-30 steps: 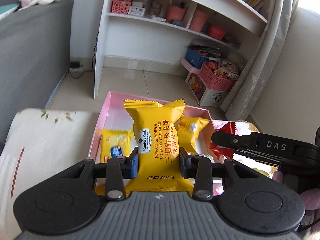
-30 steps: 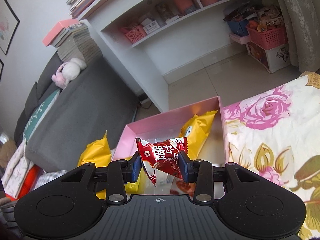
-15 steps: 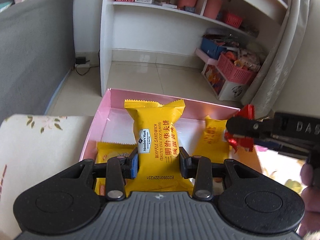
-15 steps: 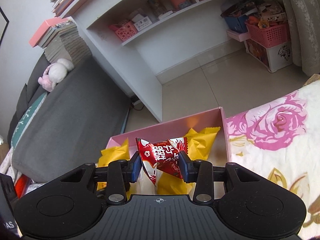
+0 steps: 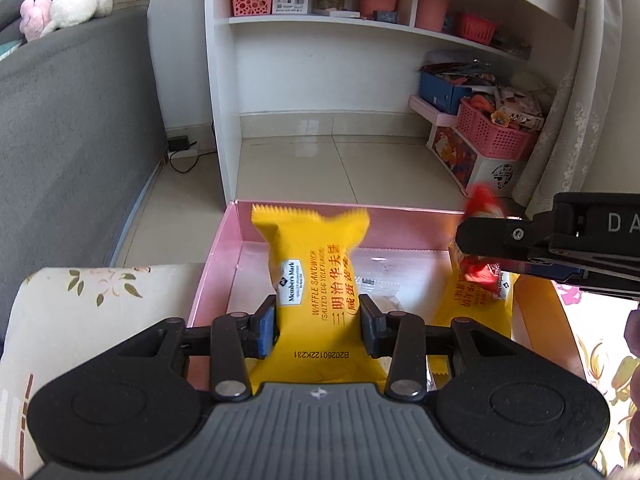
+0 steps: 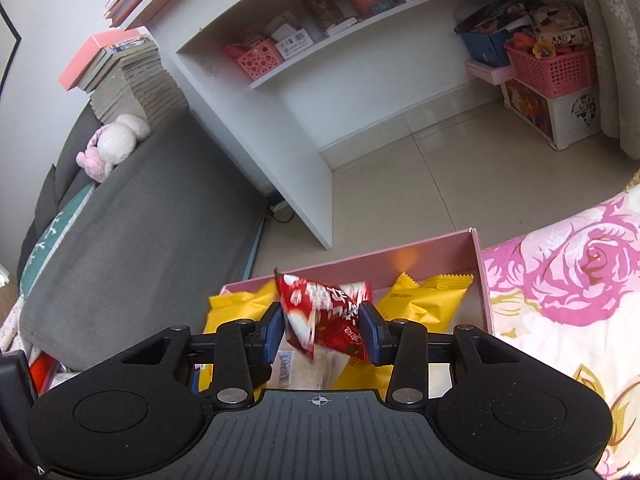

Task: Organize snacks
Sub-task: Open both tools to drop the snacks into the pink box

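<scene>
Left wrist view is showing the left gripper (image 5: 318, 322) with its fingers spreading off the yellow waffle sandwich packet (image 5: 312, 280), which a second ago was clamped tight and is now blurring and slipping down between them over the pink box (image 5: 400, 216). Right gripper (image 6: 322, 330) is doing the same, fingers parting around the red snack packet (image 6: 324, 316), now tilting and blurred above 2 yellow packets (image 6: 424, 300) lying in that box. Both snacks are likely dropping in, so this placement looks nearly done.
</scene>
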`<state>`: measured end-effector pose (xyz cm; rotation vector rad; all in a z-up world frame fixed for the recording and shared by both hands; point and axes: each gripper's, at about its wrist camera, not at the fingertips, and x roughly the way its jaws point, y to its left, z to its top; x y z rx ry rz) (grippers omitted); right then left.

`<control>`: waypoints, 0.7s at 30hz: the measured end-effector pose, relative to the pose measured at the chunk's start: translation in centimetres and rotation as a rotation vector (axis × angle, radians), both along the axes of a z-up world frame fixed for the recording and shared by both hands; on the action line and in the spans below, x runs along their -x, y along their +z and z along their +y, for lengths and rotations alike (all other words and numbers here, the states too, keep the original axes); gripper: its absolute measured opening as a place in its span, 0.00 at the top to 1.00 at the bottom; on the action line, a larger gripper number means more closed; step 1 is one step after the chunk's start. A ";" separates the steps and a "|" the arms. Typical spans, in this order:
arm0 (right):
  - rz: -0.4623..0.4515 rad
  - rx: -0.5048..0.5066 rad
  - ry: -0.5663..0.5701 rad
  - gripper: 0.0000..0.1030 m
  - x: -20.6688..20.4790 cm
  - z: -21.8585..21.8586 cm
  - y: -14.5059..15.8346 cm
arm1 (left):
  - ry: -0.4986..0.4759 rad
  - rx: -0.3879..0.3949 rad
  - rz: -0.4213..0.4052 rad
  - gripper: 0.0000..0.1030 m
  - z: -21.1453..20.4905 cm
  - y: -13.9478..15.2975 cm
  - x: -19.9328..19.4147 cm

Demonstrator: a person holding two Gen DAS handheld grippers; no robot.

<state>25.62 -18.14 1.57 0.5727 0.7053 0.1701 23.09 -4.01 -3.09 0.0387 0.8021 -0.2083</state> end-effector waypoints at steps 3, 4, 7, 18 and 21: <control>0.000 -0.005 -0.009 0.42 0.2 0.0 0.2 | 0.000 0.009 -0.009 0.38 0.1 0.2 0.2; -0.002 -0.008 -0.008 0.40 0.3 0.0 0.4 | -0.002 0.015 -0.011 0.33 0.1 0.3 0.2; -0.005 -0.007 -0.007 0.32 0.7 -0.2 0.8 | -0.006 0.016 -0.014 0.25 0.1 0.6 0.6; -0.005 0.034 -0.009 0.16 3.7 0.0 3.4 | -0.025 0.041 -0.007 0.07 0.2 2.3 3.1; -0.011 0.042 -0.010 0.12 4.9 0.0 4.2 | -0.023 0.040 -0.012 0.05 0.4 2.8 4.1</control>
